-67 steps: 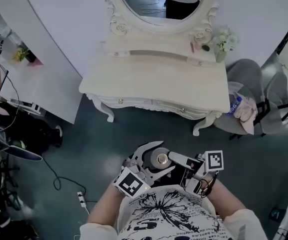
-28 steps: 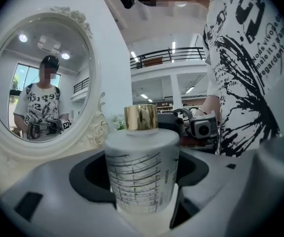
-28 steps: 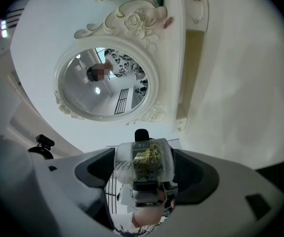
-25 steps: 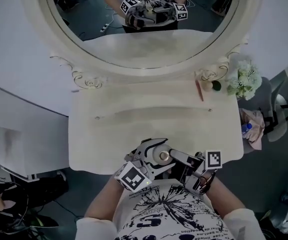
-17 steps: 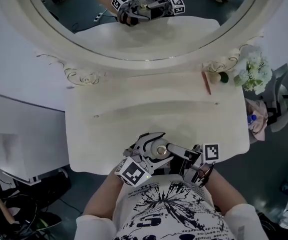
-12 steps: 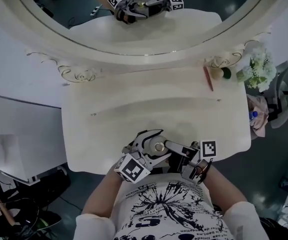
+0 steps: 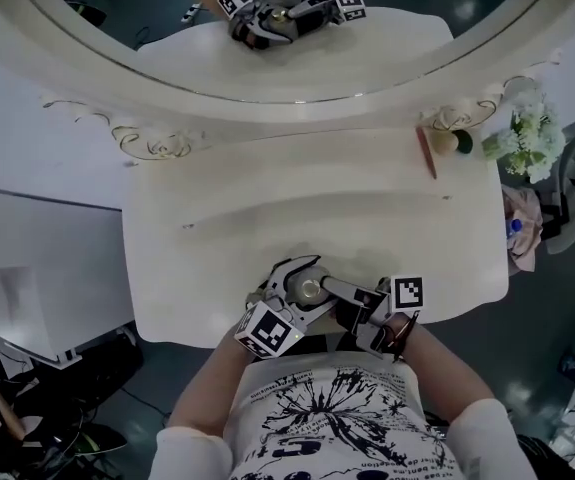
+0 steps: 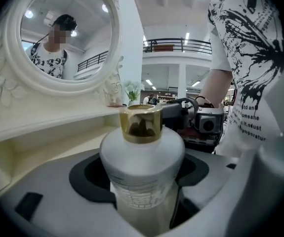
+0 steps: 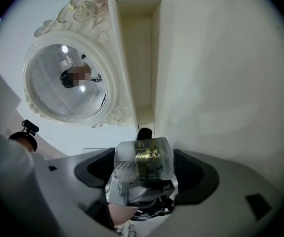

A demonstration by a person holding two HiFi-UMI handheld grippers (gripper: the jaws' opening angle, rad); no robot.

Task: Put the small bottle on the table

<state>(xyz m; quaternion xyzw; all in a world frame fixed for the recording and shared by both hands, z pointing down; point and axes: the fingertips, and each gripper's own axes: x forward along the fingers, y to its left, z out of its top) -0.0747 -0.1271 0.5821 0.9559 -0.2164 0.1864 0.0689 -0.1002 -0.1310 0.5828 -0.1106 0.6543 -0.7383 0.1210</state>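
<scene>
In the head view, both grippers hover close together over the front edge of the white dressing table (image 7: 297,208). My left gripper (image 7: 302,286) is shut on a white bottle (image 8: 142,167) with a gold cap (image 7: 310,290), held upright between its jaws. Pointing left at that bottle, my right gripper (image 7: 335,298) is shut on a small clear bottle (image 9: 144,164) with gold inside. In the left gripper view the right gripper (image 8: 181,115) sits just behind the gold cap. The small bottle is hidden in the head view.
An oval mirror (image 7: 267,58) in a carved frame stands at the back of the table. At the back right lie a pink stick (image 7: 427,151) and a small round thing (image 7: 445,140), with a flower bunch (image 7: 532,138) beside them. The person's body is against the front edge.
The person has walked up to the table. Both grippers, earlier over the floor, now hang above the table's front edge. Their hold on the two bottles is unchanged.
</scene>
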